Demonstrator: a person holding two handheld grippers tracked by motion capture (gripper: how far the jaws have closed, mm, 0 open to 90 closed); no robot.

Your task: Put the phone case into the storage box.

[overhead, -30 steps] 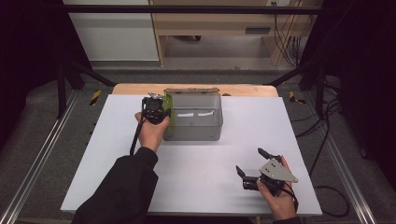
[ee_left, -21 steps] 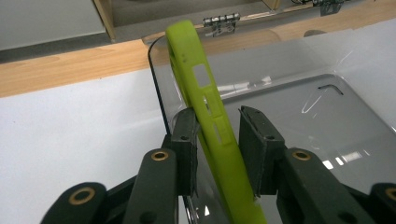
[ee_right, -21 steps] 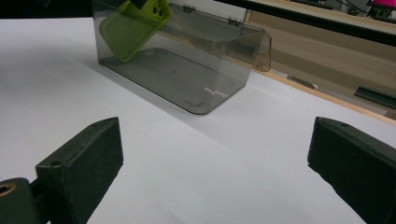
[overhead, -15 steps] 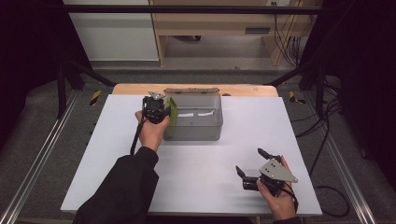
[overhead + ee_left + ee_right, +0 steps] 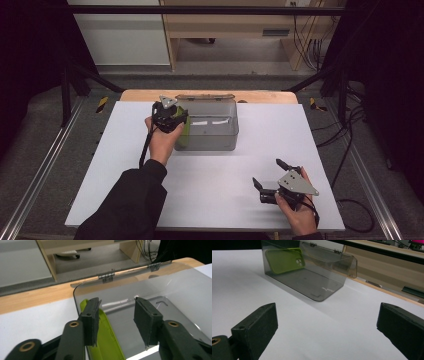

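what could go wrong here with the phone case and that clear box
The green phone case leans on edge against the wall of the clear box, so it may tip flat or slide. The left gripper stands open right over it; lifting out could nudge the case or snag the hinged lid.

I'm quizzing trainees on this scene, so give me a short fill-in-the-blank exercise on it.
1. The phone case in the clear box is ____ in colour.
2. The left gripper has its jaws ____ over the box.
3. The right gripper holds ____.
4. The box's lid stands ____.

Missing words: green; open; nothing; open
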